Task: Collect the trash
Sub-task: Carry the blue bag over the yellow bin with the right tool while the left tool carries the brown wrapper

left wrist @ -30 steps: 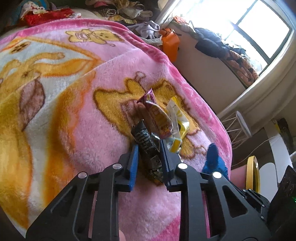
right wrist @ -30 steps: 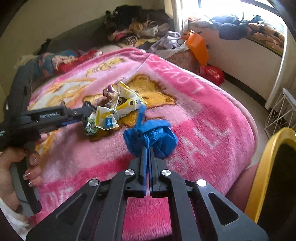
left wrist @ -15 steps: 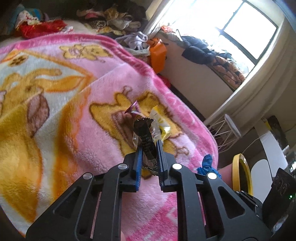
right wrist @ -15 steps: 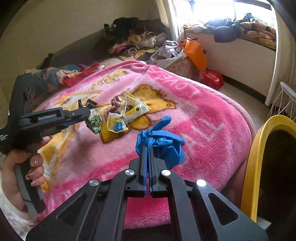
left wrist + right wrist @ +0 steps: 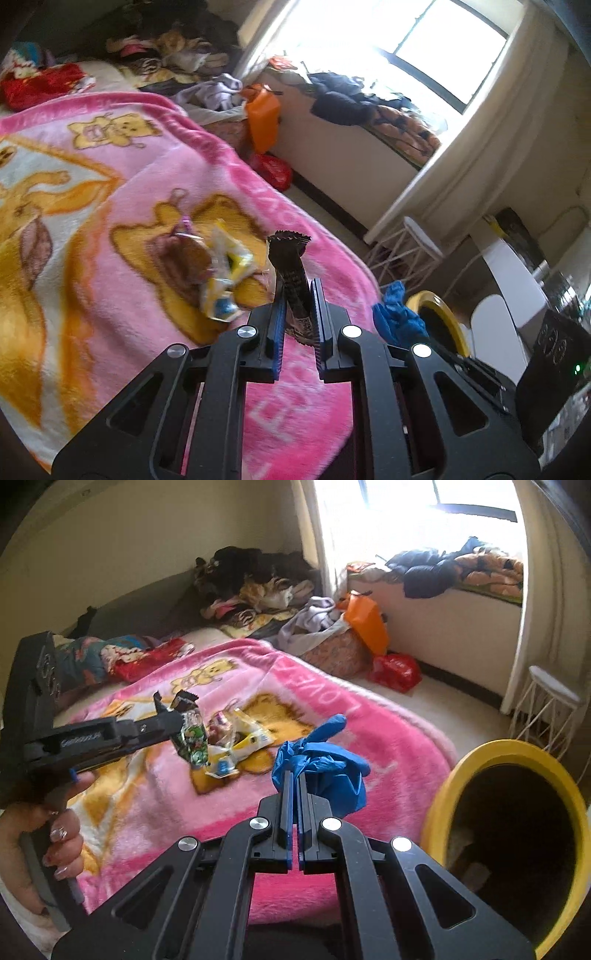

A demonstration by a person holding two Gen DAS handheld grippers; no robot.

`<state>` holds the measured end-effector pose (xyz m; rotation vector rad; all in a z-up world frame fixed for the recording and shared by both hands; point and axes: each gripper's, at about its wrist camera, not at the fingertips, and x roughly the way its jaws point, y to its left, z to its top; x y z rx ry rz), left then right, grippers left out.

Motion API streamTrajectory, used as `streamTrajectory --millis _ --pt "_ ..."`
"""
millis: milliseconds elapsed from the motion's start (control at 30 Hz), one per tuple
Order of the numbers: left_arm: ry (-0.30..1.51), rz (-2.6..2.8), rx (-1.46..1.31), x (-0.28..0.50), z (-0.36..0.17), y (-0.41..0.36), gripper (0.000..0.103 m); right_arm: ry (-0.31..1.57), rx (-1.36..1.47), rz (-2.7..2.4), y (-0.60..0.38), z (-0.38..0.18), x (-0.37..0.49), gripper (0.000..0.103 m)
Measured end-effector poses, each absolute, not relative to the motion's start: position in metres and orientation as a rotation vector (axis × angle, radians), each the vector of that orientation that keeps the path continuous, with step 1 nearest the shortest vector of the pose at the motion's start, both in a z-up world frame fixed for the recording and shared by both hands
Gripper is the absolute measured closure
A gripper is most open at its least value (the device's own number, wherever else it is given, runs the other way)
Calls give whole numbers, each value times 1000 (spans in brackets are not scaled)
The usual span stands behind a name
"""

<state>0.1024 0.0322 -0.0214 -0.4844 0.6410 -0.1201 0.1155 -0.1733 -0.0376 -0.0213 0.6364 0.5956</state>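
A dark snack wrapper (image 5: 291,273) was held upright between the closed jaws of the left hand-held gripper (image 5: 298,314), clear of the pink blanket (image 5: 110,295) on the bed. From the right wrist view, the same wrapper (image 5: 190,731) was seen hanging from that hand-held gripper (image 5: 173,720), its green printed side turned outward, and the person's left hand (image 5: 44,853) was seen wrapped around the handle. A crumpled blue glove (image 5: 325,768) was pinched by the right hand-held gripper (image 5: 294,794), whose jaws were drawn narrow with only a thin fold of the glove between them; the bulk of the glove was bunched to the right of the fingers. The glove (image 5: 397,314) was also visible at the right in the left wrist view, just beside the yellow rim there. Further wrappers (image 5: 236,742), yellow, white and purple, were left lying in a small heap on the blanket, near the held wrapper. A yellow-rimmed bin (image 5: 476,753) with a dark interior was seen at the right, beside the bed and close to the glove.
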Motion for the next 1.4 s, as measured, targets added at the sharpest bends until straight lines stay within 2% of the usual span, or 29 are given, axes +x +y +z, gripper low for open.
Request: streamTrajectory --millis 1400 --pt "655 -439 -254 103 -4 -115 95 576 155 283 -310 -34 117 101"
